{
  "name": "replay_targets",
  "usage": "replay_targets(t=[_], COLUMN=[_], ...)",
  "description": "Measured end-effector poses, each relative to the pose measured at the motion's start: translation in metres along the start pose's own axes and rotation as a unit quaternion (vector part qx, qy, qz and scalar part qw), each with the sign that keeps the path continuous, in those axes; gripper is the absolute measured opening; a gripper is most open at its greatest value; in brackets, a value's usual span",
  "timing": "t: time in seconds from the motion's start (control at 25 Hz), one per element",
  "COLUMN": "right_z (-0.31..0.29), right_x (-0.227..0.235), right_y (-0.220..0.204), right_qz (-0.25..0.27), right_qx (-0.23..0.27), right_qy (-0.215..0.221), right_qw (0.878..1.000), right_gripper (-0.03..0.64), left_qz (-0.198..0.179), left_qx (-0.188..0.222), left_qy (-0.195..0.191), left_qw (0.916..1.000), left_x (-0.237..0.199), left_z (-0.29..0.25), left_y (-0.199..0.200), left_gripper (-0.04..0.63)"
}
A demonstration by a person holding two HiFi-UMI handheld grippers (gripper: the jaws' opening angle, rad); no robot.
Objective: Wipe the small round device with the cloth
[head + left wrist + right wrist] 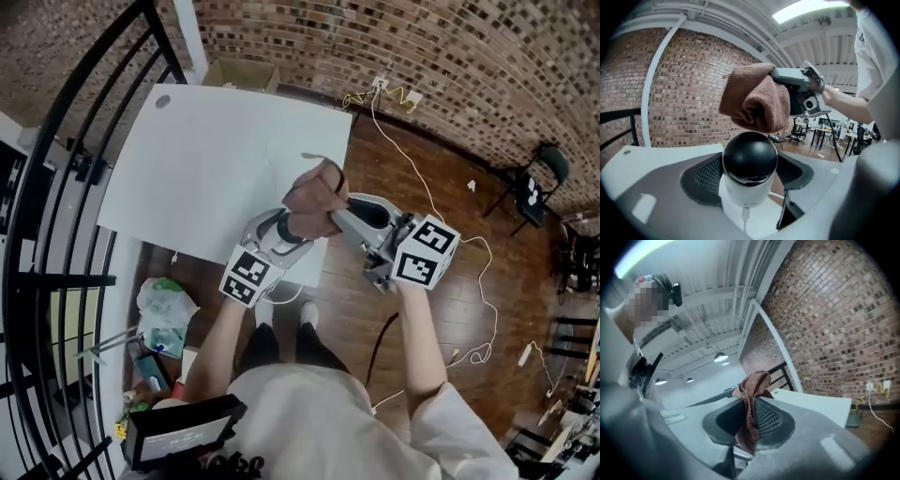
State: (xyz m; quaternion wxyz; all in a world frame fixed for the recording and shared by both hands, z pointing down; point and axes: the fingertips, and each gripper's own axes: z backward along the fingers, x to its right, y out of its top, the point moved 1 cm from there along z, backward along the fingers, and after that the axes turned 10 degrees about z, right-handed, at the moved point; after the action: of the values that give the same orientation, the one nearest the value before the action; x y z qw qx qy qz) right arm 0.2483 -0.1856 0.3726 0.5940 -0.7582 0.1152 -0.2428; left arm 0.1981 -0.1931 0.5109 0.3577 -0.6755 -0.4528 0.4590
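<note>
Brown cloth [757,101]: bunched, pinched in right tongs [749,420], just above the dome.
Small round device [749,164]: black dome, white body, clamped between left tongs [750,185].
Bench [216,159]: white, below both.

Small round device [750,161]: glossy black dome at frame centre, with a smooth white plastic body below. Cloth [757,101]: brown, soft napped weave, matt. Table [206,159], upper left: smooth, matt white. Floor [534,300]: polished wood. Wall [689,84]: rough brick.
</note>
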Motion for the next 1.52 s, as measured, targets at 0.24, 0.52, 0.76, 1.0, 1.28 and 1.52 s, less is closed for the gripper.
replay_targets(t=[0.24,0.52,0.76,1.0,1.28,1.52], right_z=[-0.057,-0.091,-0.094,-0.065,-0.038,-0.024], right_x=[-0.005,-0.017,-0.064,-0.087,-0.129,-0.113], right_y=[0.055,0.083,0.076,0.085,0.057,0.079], right_qz=[0.069,0.139,0.083,0.031,0.069,0.032], right_qx=[-0.012,-0.020,-0.049,-0.024,-0.091,-0.046], right_qy=[0.047,0.048,0.189,0.243,0.285,0.271], right_qw=[0.996,0.989,0.977,0.969,0.952,0.961], right_gripper=[0.040,0.040,0.038,0.037,0.035,0.037], left_qz=[-0.052,-0.091,-0.076,-0.027,0.011,0.024], left_qx=[0.075,0.119,0.138,0.160,0.171,0.177], left_qy=[-0.103,-0.165,-0.148,-0.084,-0.051,-0.064], left_qw=[0.9905,0.9748,0.9763,0.9832,0.9839,0.9818], left_x=[0.038,0.061,0.055,0.025,0.012,0.017], left_z=[0.051,0.096,0.108,0.109,0.103,0.102], left_y=[0.083,0.129,0.133,0.139,0.149,0.151], left_gripper=[0.374,0.374,0.374,0.374,0.374,0.374])
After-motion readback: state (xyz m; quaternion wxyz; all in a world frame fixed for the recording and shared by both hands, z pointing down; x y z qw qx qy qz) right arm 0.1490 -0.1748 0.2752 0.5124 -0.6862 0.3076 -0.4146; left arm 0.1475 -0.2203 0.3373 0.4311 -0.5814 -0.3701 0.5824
